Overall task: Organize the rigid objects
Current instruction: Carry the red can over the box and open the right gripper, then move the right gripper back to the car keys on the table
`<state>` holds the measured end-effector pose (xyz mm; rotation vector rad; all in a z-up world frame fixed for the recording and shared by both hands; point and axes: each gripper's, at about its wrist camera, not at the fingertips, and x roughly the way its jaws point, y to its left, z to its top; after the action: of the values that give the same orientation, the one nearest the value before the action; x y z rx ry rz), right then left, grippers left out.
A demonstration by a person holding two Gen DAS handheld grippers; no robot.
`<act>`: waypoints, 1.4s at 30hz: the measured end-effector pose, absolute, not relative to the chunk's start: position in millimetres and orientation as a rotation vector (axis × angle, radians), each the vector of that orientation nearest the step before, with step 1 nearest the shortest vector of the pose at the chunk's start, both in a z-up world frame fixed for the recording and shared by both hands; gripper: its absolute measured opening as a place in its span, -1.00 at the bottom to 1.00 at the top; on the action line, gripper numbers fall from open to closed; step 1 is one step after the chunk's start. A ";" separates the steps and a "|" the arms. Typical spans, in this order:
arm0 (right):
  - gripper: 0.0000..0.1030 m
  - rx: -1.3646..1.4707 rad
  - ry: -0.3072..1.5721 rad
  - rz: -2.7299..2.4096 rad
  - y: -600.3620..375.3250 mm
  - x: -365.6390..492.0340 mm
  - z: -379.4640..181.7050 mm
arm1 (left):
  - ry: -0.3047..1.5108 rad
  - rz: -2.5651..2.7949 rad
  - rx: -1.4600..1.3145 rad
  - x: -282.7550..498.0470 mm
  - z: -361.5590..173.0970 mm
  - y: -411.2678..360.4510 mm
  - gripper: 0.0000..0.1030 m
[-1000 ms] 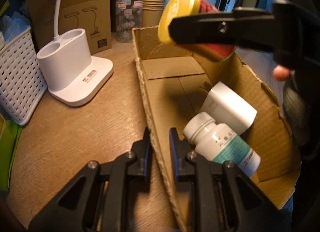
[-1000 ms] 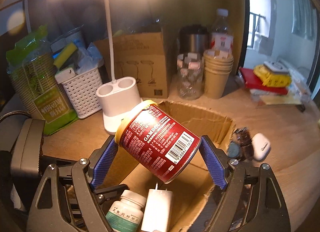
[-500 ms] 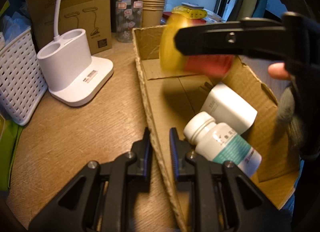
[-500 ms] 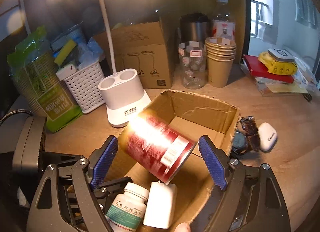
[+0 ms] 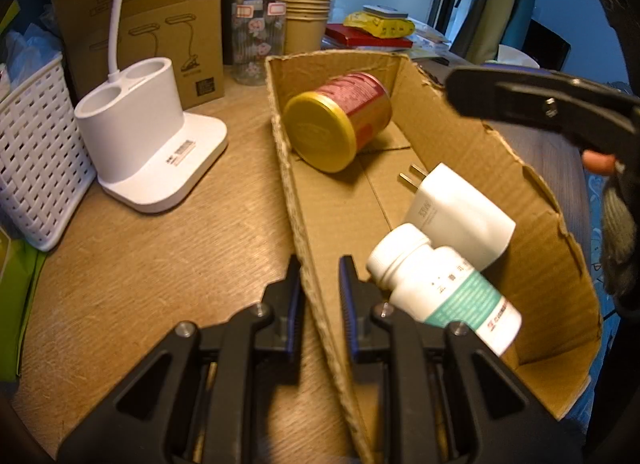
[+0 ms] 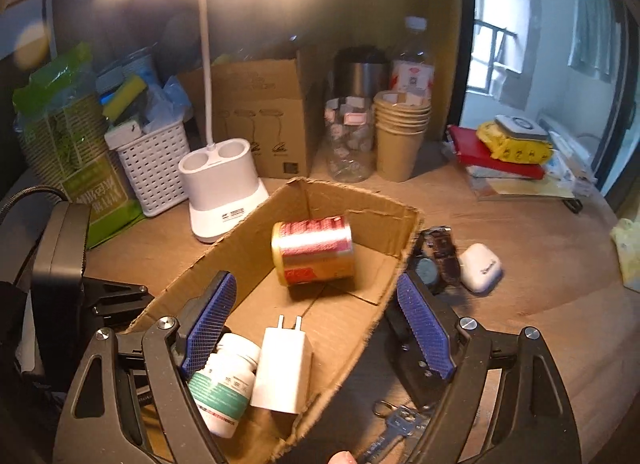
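Your left gripper (image 5: 320,284) is pinching the box (image 5: 288,167) wall. Your right gripper (image 6: 316,320) is hanging wide apart, empty. The can (image 6: 314,250) is lying inside the box, beyond the charger (image 6: 282,370) and bottle (image 6: 222,384).

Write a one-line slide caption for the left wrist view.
Left gripper pinches cardboard box wall; red can lies inside.
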<state>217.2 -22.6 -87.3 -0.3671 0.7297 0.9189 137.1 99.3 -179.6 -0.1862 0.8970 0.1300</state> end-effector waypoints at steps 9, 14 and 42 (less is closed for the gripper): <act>0.66 -0.324 0.658 0.858 -54.0 216.7 -66.0 | 0.897 0.130 -0.186 137.0 -179.6 99.3 -0.62; 0.66 -0.317 0.641 0.822 -73.3 216.3 -64.4 | 0.897 0.130 -0.187 137.0 -179.6 99.3 -0.62; 0.66 -0.314 0.770 0.695 -112.3 249.8 -139.3 | 0.897 0.129 -0.187 136.9 -179.5 99.4 -0.62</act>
<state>249.8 -112.3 -139.3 -0.3140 0.7702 0.6955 136.9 99.4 -179.5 -0.1867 0.8967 0.1291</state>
